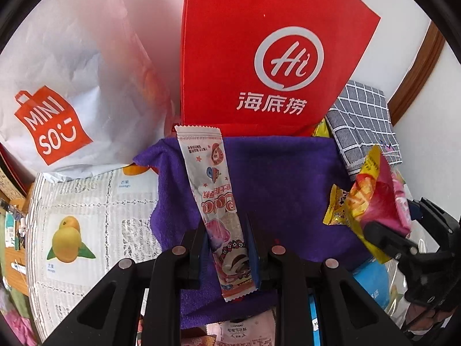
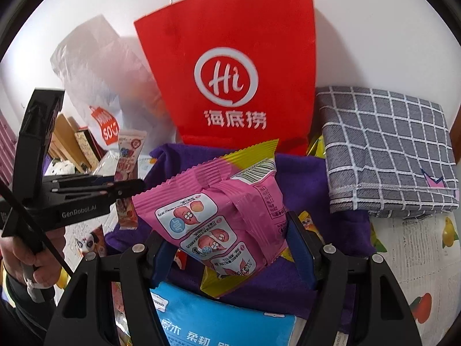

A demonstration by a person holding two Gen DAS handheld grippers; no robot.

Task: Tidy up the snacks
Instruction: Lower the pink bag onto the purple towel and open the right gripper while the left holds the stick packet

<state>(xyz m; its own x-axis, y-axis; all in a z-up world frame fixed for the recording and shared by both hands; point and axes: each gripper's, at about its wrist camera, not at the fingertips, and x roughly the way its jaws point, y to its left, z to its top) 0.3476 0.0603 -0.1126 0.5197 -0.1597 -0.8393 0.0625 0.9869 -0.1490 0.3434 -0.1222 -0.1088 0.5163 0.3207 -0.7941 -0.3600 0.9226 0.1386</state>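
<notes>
Both cameras sit low over the surface, close in, facing the wall. Each looks along its own tool at the red bag (image 1: pixel 253 57) (image 2: pixel 230 80) and purple cloth (image 1: pixel 288 178) (image 2: pixel 302 178). The right view also catches the left tool (image 2: pixel 126 187) from the side.

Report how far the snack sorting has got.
Nothing visibly sorted yet. In hand: left gripper clamps a long white snack stick; right gripper clamps a pink snack pack. Left: more packets lie below; the red bag stands behind.

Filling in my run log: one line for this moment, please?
left gripper: shut on long snack stick | right gripper: shut on pink snack pack | both over purple towel
</notes>
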